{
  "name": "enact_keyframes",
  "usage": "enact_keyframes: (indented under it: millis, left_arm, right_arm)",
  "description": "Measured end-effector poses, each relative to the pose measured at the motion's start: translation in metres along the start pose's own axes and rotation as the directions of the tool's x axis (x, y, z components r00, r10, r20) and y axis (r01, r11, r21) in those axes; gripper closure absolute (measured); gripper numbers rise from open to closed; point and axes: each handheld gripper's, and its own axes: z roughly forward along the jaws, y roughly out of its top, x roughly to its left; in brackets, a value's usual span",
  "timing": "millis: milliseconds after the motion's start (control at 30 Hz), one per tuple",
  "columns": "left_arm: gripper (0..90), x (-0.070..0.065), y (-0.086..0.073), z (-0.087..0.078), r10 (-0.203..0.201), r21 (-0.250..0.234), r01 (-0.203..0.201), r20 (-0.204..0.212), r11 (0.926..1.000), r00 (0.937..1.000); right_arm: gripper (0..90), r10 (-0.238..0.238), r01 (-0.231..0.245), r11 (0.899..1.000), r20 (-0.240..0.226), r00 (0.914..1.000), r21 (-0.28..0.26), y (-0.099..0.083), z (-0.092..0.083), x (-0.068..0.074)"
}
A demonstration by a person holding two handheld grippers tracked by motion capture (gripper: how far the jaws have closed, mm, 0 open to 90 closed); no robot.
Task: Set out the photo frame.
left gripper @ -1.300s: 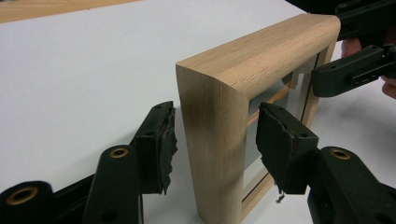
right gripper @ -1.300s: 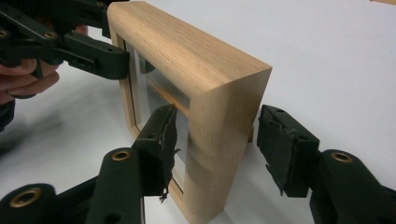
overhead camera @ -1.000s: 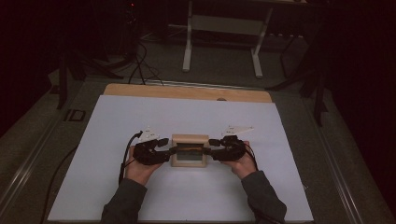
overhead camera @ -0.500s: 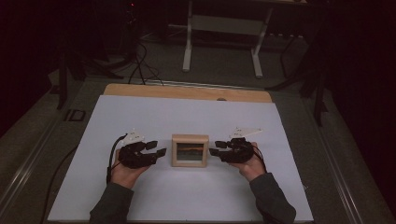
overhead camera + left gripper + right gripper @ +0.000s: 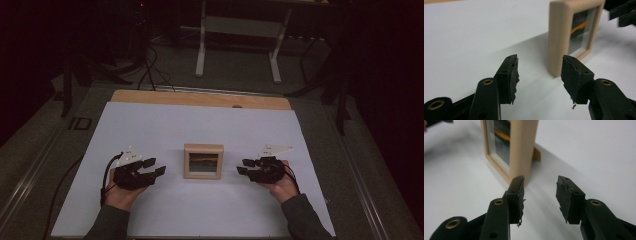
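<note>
1. Nearest the person, the left gripper (image 5: 152,168) rests low over the white table surface (image 5: 165,125) with its jaws apart and nothing between them. In the left gripper view its worn black pads (image 5: 513,77) frame bare table.

2. The right gripper (image 5: 244,166) sits on the opposite side, jaws also apart and empty. They have just been closing somewhat, with nothing caught between the pads (image 5: 519,196).

3. Between the two tools stands the small square picture frame of pale wood with a glass front and a dark picture crossed by an orange streak (image 5: 203,161). It is upright on the table, propped by a back stand, its glass face toward the person.

4. From the left gripper, the frame lies ahead and slightly to the right of the jaw line, its left side edge (image 5: 555,40) facing the tool; it is near but not touching.

5. From the right gripper, the frame lies ahead and to the left, its right side edge (image 5: 524,150) just beyond the left pad, also apart.

6. Judging by the high view, both grippers are about equally distant, so a two-sided grasp across the frame's width looks open to either.
</note>
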Motion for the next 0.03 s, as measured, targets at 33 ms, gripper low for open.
enact_keyframes:
  millis: [33]
  left_arm:
    - [47.6,0.0000,0.0000,0.0000,0.000,0.000,0.000,0.000,1.0000,1.0000]
  right_arm:
    - [56.9,0.000,0.000,1.000,0.000,1.0000,0.000,0.0000,0.0000,0.0000]
